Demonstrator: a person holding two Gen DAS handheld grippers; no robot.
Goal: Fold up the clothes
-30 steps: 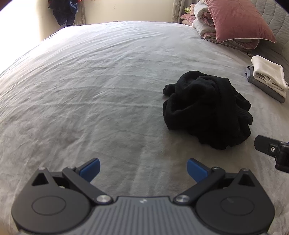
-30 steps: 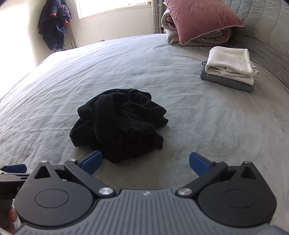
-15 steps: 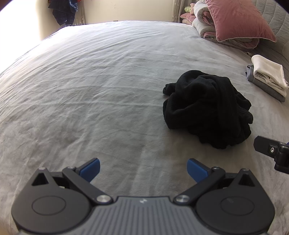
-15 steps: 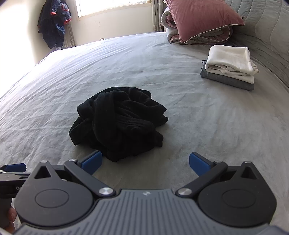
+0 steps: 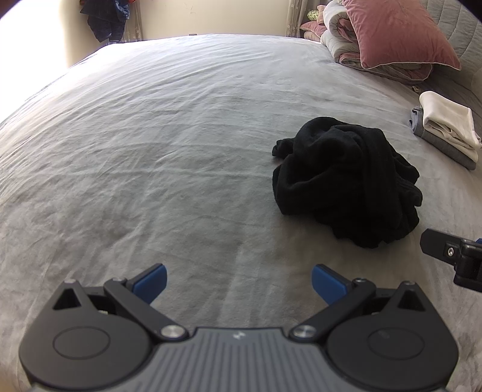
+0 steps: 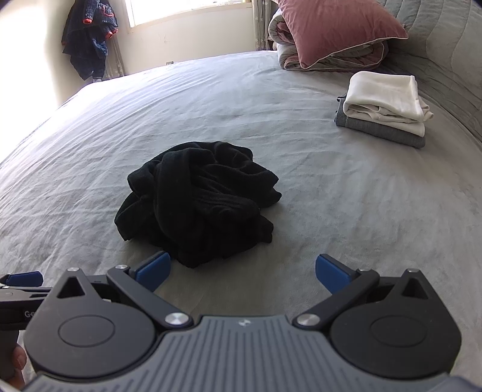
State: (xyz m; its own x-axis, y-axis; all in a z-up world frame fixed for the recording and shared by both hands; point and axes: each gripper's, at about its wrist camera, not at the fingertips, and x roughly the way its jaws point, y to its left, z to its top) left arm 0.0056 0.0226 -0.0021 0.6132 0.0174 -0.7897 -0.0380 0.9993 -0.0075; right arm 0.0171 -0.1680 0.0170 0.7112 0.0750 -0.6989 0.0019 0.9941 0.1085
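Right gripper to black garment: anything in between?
Nothing but bare grey bedcover. In the right wrist view the open right gripper sits just short of the crumpled black garment, not touching it.

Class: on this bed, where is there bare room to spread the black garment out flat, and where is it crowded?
Free: the wide grey bedspread left of the crumpled black garment, out to the window-side edge. Crowded: the right side, where the folded stack lies, with the pink pillow and bundled duvet beyond it.
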